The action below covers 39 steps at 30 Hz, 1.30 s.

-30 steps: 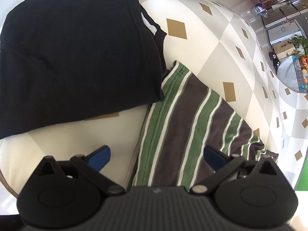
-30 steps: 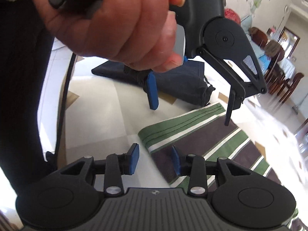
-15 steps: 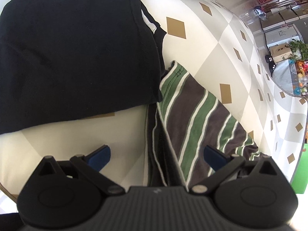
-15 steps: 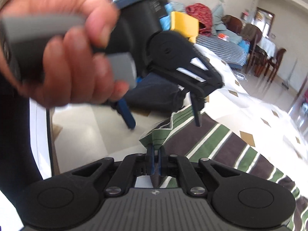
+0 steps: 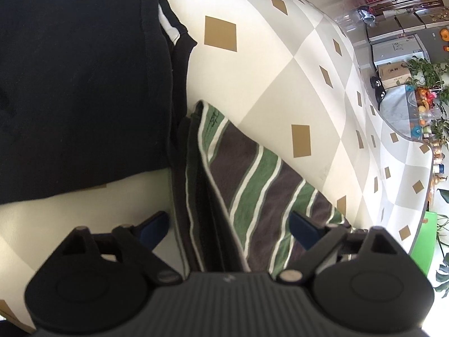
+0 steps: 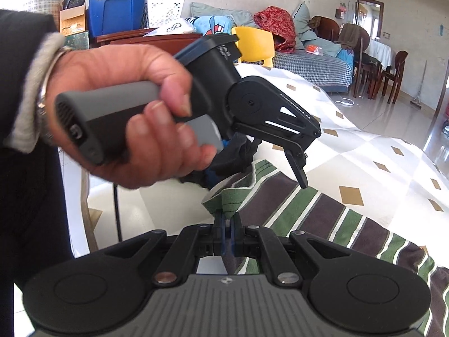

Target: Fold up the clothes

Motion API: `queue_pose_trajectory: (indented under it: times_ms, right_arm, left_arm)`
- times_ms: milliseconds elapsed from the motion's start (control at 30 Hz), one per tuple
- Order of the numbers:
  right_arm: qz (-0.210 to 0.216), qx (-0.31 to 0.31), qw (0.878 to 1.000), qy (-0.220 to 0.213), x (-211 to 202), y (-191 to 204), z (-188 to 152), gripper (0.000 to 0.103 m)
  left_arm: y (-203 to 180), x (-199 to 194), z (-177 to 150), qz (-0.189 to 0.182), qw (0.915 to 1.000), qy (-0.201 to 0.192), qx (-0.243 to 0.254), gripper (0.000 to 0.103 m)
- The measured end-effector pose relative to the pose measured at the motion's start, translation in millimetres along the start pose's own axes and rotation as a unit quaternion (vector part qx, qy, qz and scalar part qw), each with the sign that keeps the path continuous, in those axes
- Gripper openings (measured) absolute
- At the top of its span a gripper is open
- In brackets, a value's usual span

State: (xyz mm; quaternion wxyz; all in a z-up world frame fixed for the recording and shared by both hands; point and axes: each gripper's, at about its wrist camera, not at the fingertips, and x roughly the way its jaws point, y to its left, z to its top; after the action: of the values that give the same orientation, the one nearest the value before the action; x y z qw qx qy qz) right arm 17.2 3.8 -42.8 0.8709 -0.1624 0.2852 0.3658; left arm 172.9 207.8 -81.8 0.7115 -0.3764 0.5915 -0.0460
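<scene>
- Right gripper (image 6: pixel 225 231): jaws closed tight on a green hem corner of the striped garment (image 6: pixel 322 213), pinching it just in front of the camera. The corner stands lifted off the surface, a small peak of cloth above the fingers.
- Left gripper (image 5: pixel 227 226): jaws wide apart, nothing between them. It hangs over the near end of the same striped garment (image 5: pixel 252 193); whether the fingertips touch the cloth is hard to tell.
- In the right wrist view the person's left hand (image 6: pixel 134 118) grips the left tool's handle, with a sleeve cuff and a wristband showing.
- Striped garment: green, brown and white, lying as a long narrow band on the tabletop (image 5: pixel 280 90), which carries a cream cloth with tan diamonds. Along its left edge the left wrist view shows layers stacked, with a dark gap between an upper flap and a lower one. Judgement: it is already doubled lengthwise at least once, and one end is now raised, so a further fold seems to be in hand. It is not yet a compact packet; the far end trails off looser and a bit bunched.
- Black garment (image 5: pixel 78 78), just beyond and left of the striped one: lies flat in a squared, layered block with a white stripe at one edge. It looks folded; whether this task put it so cannot be told.
- Far background: room furniture, boxes, plants; no other clothes on the tabletop in view.
</scene>
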Motion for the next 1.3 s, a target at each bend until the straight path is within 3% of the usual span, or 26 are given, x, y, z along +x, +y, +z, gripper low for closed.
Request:
queue_pose_trajectory:
  times_ms: [33, 200, 267, 333, 533, 733, 1100, 1167, 1233, 1300]
  right_arm:
    - [-0.002, -0.001, 1.0, 0.002, 1, 0, -1, 0.004]
    - [-0.014, -0.006, 1.0, 0.012, 11, -1, -7, 0.004]
    - [-0.016, -0.016, 1.0, 0.019, 15, 3, -9, 0.012]
    - [-0.015, -0.025, 0.999, 0.026, 17, 6, -12, 0.029]
    - [-0.035, -0.052, 0.997, 0.041, 27, 20, -24, 0.036]
    - [-0.076, -0.086, 0.993, 0.028, 36, 37, -31, 0.041]
    - [-0.101, -0.08, 0.991, 0.017, 46, 29, -23, 0.041]
    - [-0.105, -0.074, 0.992, 0.012, 45, 25, -21, 0.039]
    - [-0.109, -0.068, 0.992, 0.008, 43, 22, -19, 0.019]
    - [-0.113, -0.061, 0.992, 0.003, 42, 18, -16, 0.01]
  left_arm:
    - [0, 1, 1, -0.005, 1.0, 0.0, -0.001, 0.067]
    - [-3, 7, -1, 0.002, 1.0, -0.001, -0.002, 0.041]
    - [-5, 7, -1, 0.005, 1.0, -0.003, -0.003, 0.031]
    - [-6, 7, -1, 0.007, 1.0, -0.005, -0.004, 0.026]
    - [-2, 5, -4, 0.009, 0.9996, -0.003, -0.027, 0.024]
    - [-2, 3, -6, 0.009, 0.9992, 0.0, -0.039, 0.024]
    - [1, 1, -6, 0.007, 0.9989, 0.0, -0.045, 0.024]
    - [1, 1, -6, 0.007, 0.999, 0.0, -0.045, 0.024]
    - [2, 0, -6, 0.009, 0.9991, -0.001, -0.042, 0.026]
    - [2, 0, -6, 0.016, 0.9992, -0.006, -0.036, 0.031]
